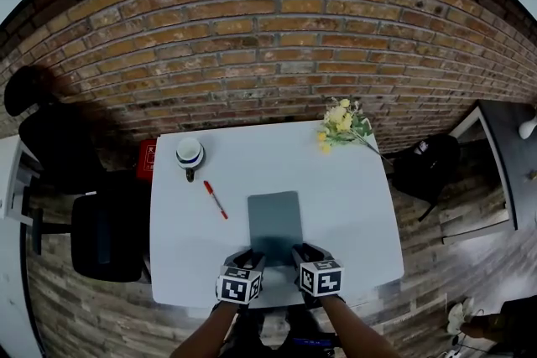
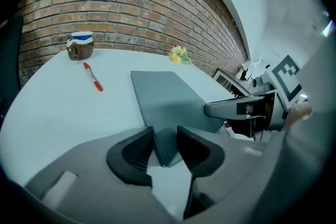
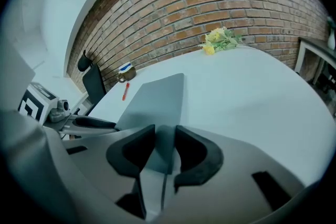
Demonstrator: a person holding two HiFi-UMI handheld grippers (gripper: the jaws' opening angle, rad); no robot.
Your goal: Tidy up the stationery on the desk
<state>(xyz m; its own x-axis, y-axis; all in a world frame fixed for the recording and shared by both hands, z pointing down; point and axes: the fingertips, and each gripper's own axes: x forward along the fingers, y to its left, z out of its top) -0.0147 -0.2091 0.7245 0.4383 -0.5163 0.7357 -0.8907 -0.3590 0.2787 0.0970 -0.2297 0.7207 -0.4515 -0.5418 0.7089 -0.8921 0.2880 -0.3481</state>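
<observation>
A flat grey notebook (image 1: pixel 274 218) (image 2: pixel 168 94) (image 3: pixel 155 97) lies lengthwise near the front middle of the white table (image 1: pixel 352 205). My left gripper (image 1: pixel 249 254) (image 2: pixel 165 139) is shut on the notebook's near left corner, which fills the gap between its pads. My right gripper (image 1: pixel 302 249) (image 3: pixel 164 139) is shut on the near right corner in the same way. A red pen (image 1: pixel 216 199) (image 2: pixel 93 76) (image 3: pixel 125 91) lies loose on the table, left of the notebook. At the back left stands a small round holder with a blue and white top (image 1: pixel 190 153) (image 2: pixel 80 45).
A bunch of yellow flowers (image 1: pixel 342 126) (image 3: pixel 220 39) lies at the table's back right corner. A brick wall runs behind the table. Black chairs (image 1: pixel 105 235) stand to the left, with a red box (image 1: pixel 147 160) by the table's back left edge.
</observation>
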